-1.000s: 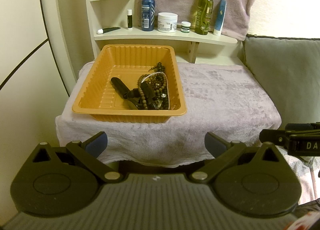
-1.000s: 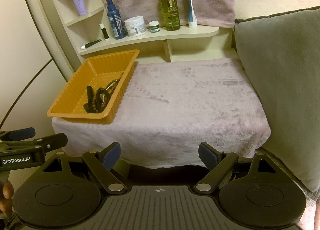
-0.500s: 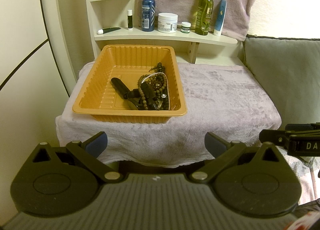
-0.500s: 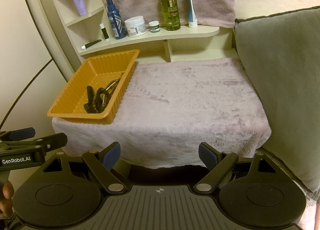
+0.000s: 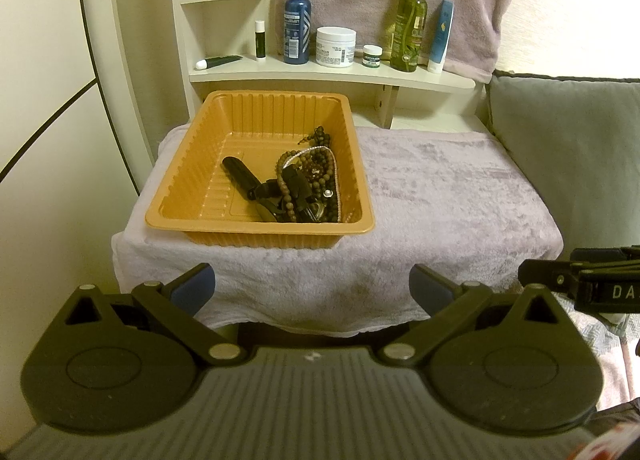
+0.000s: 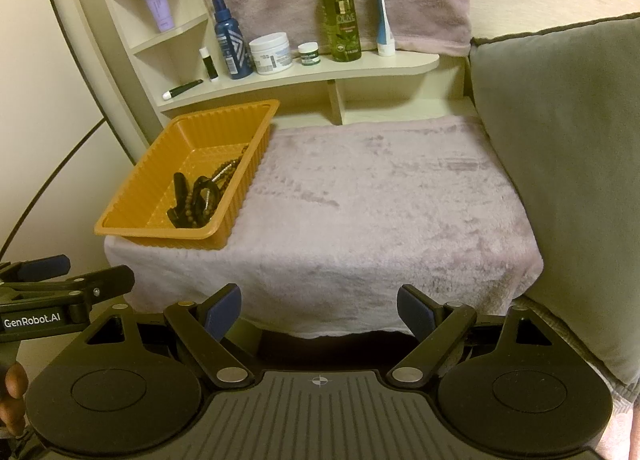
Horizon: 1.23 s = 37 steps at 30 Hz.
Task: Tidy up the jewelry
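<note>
Here, biggest things first, each placed from the two tongs.

Towel-covered table (image 6: 380, 220): straight ahead of both tongs and a little below them; the plush cover probably keeps small pieces from rolling or scratching. Its wide stretch ahead of the right tongs lies bare.

Cushion (image 6: 560, 164): to the right of the right tongs, pressed against the table's edge.

Shelf (image 5: 328, 74): beyond the table, far ahead of both tongs, carrying bottles, jars and tubes that look like no part of the job.

Orange tray (image 5: 256, 112): directly ahead of the left tongs, ahead and to the left of the right tongs, set on the left part of the table near its front edge, so either tool could reach in.

Jewelry (image 5: 310, 188): a tangle of brown bead strands, a pale fine chain and some dark pieces, heaped in the tray's near right corner. Which strand belongs to which cannot be told.

Left gripper (image 5: 312, 288): spread wide, pinching nothing, held back short of the table's front edge.

Right gripper (image 6: 320, 310): likewise spread and empty, level with the left one.

Stage: all the jewelry sits in the tray, which fits a pile gathered there as well as a pile waiting to be laid out on the cloth.
</note>
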### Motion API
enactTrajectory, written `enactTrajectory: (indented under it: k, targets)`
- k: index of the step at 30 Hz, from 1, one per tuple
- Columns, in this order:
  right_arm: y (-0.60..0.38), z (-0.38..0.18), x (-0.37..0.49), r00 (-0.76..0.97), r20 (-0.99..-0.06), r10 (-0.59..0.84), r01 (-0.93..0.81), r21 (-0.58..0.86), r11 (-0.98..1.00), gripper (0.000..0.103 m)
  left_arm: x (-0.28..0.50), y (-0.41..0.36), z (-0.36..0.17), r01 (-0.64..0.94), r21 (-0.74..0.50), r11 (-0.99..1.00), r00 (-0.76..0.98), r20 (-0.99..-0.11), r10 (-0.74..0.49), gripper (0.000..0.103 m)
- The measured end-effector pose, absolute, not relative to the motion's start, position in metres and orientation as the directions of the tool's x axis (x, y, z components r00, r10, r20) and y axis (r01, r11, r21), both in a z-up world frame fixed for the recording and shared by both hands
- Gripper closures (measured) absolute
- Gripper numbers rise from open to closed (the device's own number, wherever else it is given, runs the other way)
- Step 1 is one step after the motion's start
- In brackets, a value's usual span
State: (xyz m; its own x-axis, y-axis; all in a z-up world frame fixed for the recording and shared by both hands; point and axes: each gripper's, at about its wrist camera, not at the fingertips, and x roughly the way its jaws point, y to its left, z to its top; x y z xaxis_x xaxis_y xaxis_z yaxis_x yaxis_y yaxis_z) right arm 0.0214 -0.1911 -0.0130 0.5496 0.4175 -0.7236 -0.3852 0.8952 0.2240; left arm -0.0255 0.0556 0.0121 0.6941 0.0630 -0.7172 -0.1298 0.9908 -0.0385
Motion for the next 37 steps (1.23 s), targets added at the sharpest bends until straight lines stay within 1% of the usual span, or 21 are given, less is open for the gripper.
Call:
enactTrajectory:
  k: [28, 37]
  targets:
    - [-0.1865, -0.0106, 0.0208, 0.551, -0.723, 0.416, -0.382, 0.225, 0.896, 0.018, -0.0253, 0.0565, 0.0123, -0.131, -0.040, 0.991, 0.694, -0.717, 0.063, 0.000]
    - [-0.1834, -0.0104, 0.0204, 0.552, -0.722, 0.417, -0.384, 0.225, 0.896, 0.018, -0.0225, 0.0600, 0.0162, -0.129, -0.057, 0.990, 0.709, -0.704, 0.052, 0.000]
